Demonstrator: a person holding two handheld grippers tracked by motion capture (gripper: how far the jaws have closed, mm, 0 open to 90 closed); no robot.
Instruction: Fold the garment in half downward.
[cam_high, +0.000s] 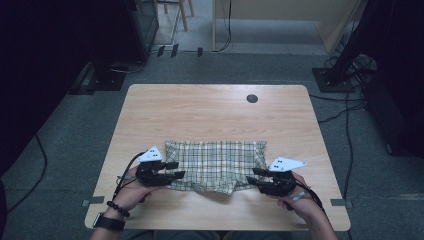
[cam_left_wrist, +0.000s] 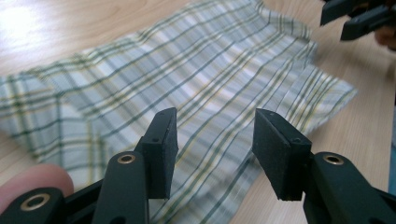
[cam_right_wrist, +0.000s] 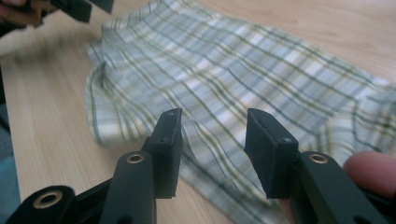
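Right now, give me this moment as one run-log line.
left hand-held gripper: open, over cloth edge | right hand-held gripper: open, over cloth edge | plaid cloth: flat on table

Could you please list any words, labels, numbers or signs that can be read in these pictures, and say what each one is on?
There is no readable text in these pictures.
Green and white plaid cloth: a woven check pattern, no label in sight.
Light wooden table: bare wood grain, no print.
Grey three-cornered plates on the left gripper and right gripper: small dark dots, no letters or figures.
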